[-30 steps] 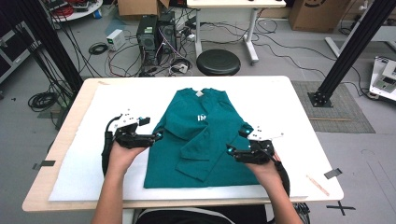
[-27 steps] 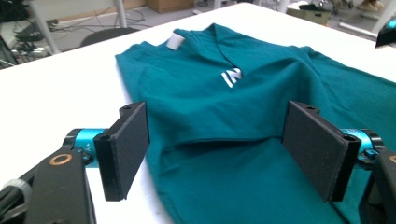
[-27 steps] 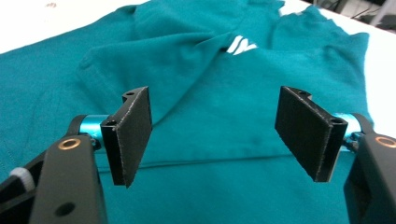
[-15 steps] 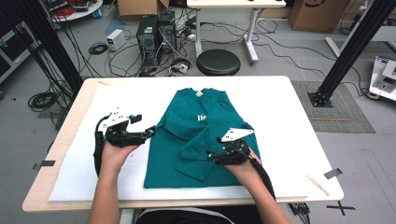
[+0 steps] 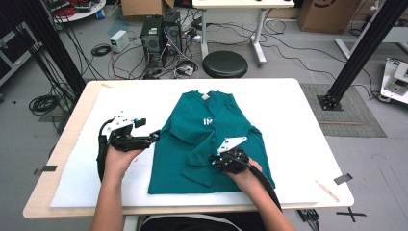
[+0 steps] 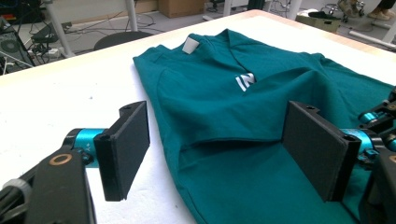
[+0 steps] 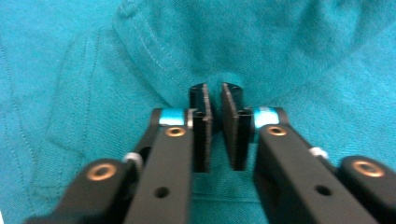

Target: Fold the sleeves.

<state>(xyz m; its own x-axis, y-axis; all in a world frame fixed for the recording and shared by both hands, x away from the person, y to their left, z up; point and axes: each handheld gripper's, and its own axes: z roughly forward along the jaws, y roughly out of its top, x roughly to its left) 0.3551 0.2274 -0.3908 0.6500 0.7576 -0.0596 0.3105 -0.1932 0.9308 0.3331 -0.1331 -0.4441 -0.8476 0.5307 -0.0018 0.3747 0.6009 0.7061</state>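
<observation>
A teal knit shirt point(image 5: 207, 139) lies flat on a white padded sheet point(image 5: 298, 139) that covers the pale wooden bench point(image 5: 72, 130), its collar pointing away from the person and a small white logo point(image 5: 208, 121) printed on the chest. The fabric is soft and matte, with a fine ribbed weave and double rows of stitching along its hems, as seen in the right gripper view; a white tag point(image 6: 190, 45) sits inside the neck. One sleeve is folded inward across the body, leaving a slanted crease and a shallow ridge of cloth. The left claw point(image 5: 153, 136) hovers just beside the shirt's edge on the person's left, released, its two flat rectangular black pads point(image 6: 125, 149) standing wide apart with nothing between them. The right claw point(image 5: 215, 161) rests on the lower middle of the shirt, with its grey three-cornered plate point(image 5: 232, 143) on top; its jaws are drawn nearly together and pinch a small bunched fold of the teal cloth point(image 7: 215, 79), which puckers up around the pad tips. Beyond the bench, a round black stool point(image 5: 224, 63) stands on the grey floor among tangled cables.
</observation>
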